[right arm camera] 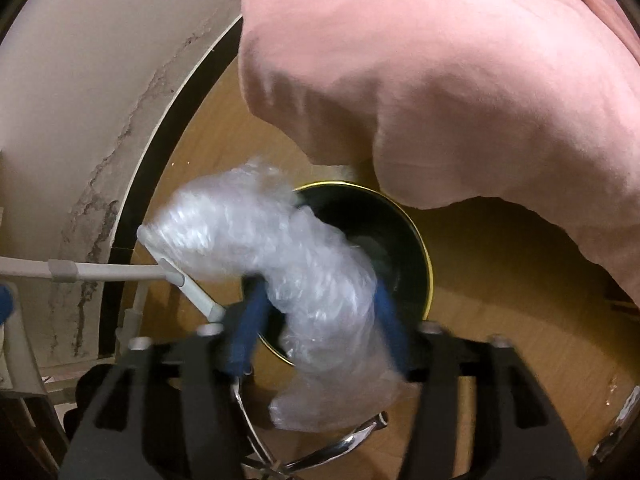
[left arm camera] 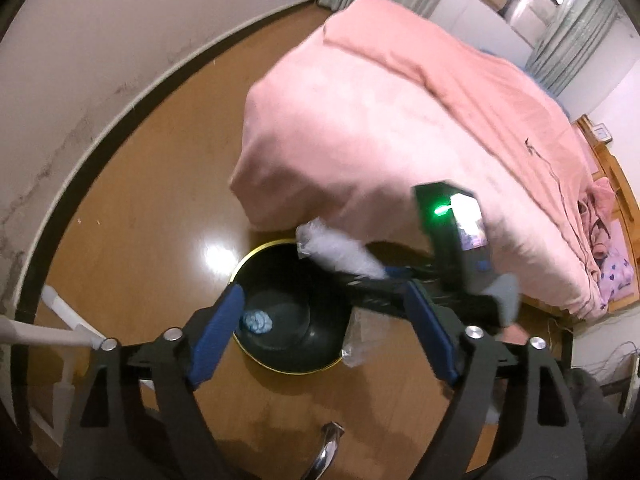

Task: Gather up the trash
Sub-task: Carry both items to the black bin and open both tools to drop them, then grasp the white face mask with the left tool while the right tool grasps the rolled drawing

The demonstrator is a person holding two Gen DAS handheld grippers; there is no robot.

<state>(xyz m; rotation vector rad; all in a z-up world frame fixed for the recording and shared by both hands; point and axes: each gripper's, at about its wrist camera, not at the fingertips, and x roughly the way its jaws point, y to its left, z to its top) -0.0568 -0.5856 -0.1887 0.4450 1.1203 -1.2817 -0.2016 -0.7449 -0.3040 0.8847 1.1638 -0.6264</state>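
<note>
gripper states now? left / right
Left gripper: open, empty, above the dark gold-rimmed round bin.
Right gripper: shut on the clear crumpled bubble wrap.

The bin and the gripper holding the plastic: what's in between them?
Nothing. In the right wrist view the right gripper holds the bubble wrap right above the bin; only air separates them.

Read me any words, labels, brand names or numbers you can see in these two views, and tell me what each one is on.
No text can be read in either view.
Lit screen on the right gripper's black body: glowing, but too blurred to read.
Small framed item on the wooden headboard: too small to tell.
Black round bin with gold rim, clear bubble wrap, pink quilt: no markings visible.
</note>
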